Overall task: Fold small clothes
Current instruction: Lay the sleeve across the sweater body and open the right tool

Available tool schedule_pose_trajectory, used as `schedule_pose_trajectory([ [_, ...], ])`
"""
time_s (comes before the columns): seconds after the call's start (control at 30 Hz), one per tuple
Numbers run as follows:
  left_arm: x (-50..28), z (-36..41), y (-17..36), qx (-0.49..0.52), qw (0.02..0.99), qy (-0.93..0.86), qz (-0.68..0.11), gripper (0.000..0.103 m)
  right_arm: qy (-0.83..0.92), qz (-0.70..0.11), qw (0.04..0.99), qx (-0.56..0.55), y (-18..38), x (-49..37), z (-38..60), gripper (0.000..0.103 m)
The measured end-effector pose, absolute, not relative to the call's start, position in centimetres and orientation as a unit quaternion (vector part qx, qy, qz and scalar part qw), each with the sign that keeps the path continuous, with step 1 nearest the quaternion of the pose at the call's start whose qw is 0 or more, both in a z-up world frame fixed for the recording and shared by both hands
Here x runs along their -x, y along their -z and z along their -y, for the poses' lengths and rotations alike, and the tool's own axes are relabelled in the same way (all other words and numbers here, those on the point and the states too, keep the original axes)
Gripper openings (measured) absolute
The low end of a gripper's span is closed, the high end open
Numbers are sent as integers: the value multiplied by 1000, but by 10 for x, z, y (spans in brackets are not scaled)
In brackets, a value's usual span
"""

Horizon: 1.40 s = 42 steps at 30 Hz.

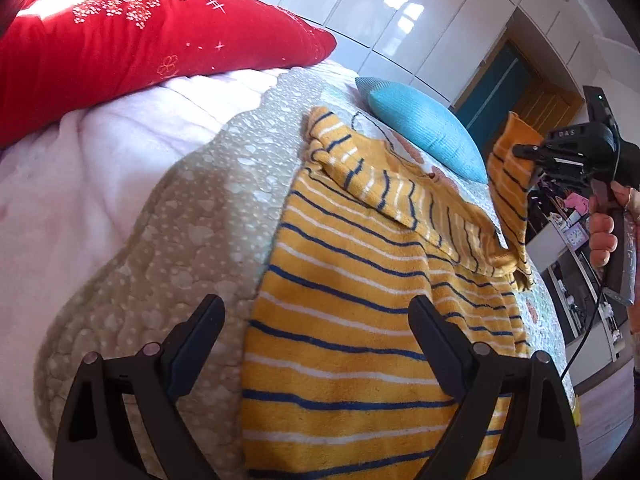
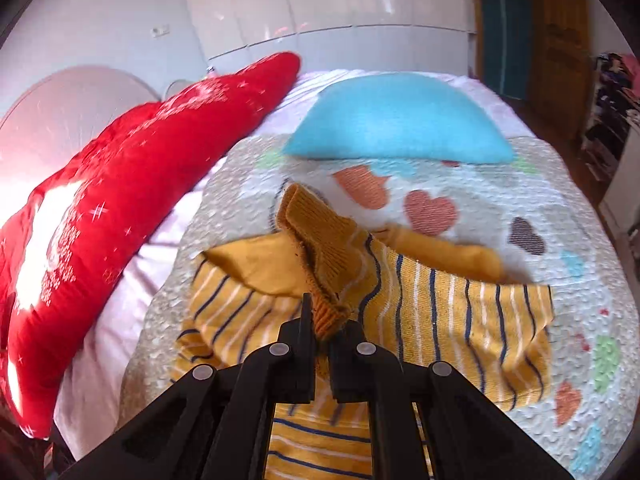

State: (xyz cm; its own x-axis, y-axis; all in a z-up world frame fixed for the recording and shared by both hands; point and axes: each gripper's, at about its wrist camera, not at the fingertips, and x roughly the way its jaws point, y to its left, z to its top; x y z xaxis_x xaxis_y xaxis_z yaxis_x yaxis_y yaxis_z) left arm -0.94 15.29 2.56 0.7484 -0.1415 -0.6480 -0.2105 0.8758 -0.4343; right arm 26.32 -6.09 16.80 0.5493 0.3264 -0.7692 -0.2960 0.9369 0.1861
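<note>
A small yellow sweater (image 1: 352, 288) with blue and white stripes lies spread on the quilted bedspread (image 1: 192, 216). One sleeve is folded across its chest. My left gripper (image 1: 316, 312) is open, low over the sweater's left edge, holding nothing. My right gripper (image 1: 532, 160) is seen at the right, lifting the other sleeve (image 1: 508, 184) off the bed. In the right wrist view my right gripper (image 2: 330, 316) is shut on the sleeve's ribbed cuff (image 2: 320, 256), held above the sweater (image 2: 448, 320).
A blue cushion (image 1: 424, 124) lies just beyond the sweater, also in the right wrist view (image 2: 400, 120). A red pillow (image 1: 120, 40) lies on a pale blanket (image 1: 80, 168) at the left. White wardrobe doors (image 1: 380, 12) stand behind; the bed's edge is at the right.
</note>
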Motion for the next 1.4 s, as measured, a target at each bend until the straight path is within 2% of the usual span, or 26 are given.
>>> schedule_pose_trajectory([
  [0.27, 7, -183, -20, 274, 891, -53, -358, 92, -227, -484, 845, 19, -101, -269, -55, 6],
  [0.5, 5, -180, -20, 265, 893, -56, -359, 92, -213, -530, 820, 48, -49, -280, -89, 9],
  [0.6, 4, -181, -18, 266, 892, -57, -362, 92, -220, -539, 812, 50, -38, -280, -93, 21],
  [0.67, 5, -182, -18, 266, 892, -56, -361, 92, -248, -528, 812, 33, -48, -275, -91, 38],
  [0.77, 5, -182, -19, 267, 894, -55, -357, 92, -288, -506, 813, 2, -73, -265, -84, 40],
  [0.87, 5, -182, -18, 270, 892, -54, -359, 92, -288, -489, 823, 5, -91, -258, -73, 40],
  [0.97, 5, -183, -18, 273, 891, -55, -359, 92, -235, -494, 837, 17, -86, -262, -60, 38],
  [1.0, 4, -182, -18, 272, 891, -57, -359, 92, -223, -498, 838, 17, -81, -265, -56, 34],
  [1.03, 5, -181, -18, 269, 892, -57, -358, 92, -214, -501, 838, 24, -75, -266, -55, 22],
  [1.07, 5, -180, -18, 267, 893, -57, -358, 92, -207, -504, 838, 34, -69, -268, -56, 20],
  [1.27, 1, -173, -16, 248, 895, -54, -367, 92, -266, -560, 783, 45, -30, -257, -85, 20],
  [1.33, 0, -171, -15, 243, 895, -52, -370, 92, -275, -546, 788, 68, -33, -246, -88, 20],
  [1.4, 0, -170, -14, 242, 894, -51, -373, 92, -296, -533, 792, 46, -44, -239, -73, 20],
])
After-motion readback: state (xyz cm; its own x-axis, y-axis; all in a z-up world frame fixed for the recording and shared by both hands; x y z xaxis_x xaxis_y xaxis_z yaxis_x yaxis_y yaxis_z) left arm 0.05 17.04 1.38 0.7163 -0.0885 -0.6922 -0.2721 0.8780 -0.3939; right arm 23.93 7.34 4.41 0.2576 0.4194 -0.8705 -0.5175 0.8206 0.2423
